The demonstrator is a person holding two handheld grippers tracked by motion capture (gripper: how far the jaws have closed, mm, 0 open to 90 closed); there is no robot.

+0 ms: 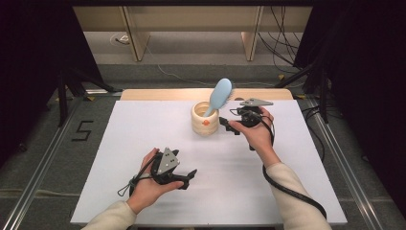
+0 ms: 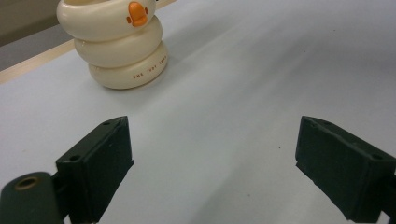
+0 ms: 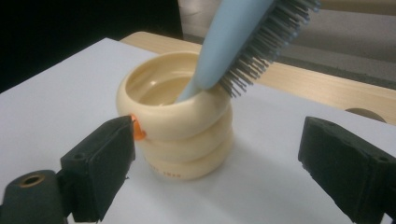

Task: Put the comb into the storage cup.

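Note:
A cream ring-stacked cup (image 1: 205,120) with an orange duck beak stands on the white table top (image 1: 143,139), toward the far middle. A light blue hairbrush (image 1: 219,96) leans in it, handle down and bristle head sticking up to the right. My right gripper (image 1: 231,125) hovers just right of the cup, pointing at it, jaws open and holding nothing. In the right gripper view the cup (image 3: 182,135) and brush (image 3: 238,32) sit just beyond the jaws of the right gripper (image 3: 217,149). My left gripper (image 1: 187,176) rests near the front, open and empty. The left gripper (image 2: 212,163) faces the cup (image 2: 116,46) from a distance.
A light wooden strip (image 1: 158,94) runs along the table's far edge. Metal rails (image 1: 43,163) flank the table on the grey floor. Cables (image 1: 282,43) and black stand legs (image 1: 72,86) lie behind it. A black cable (image 1: 292,191) trails from the right gripper.

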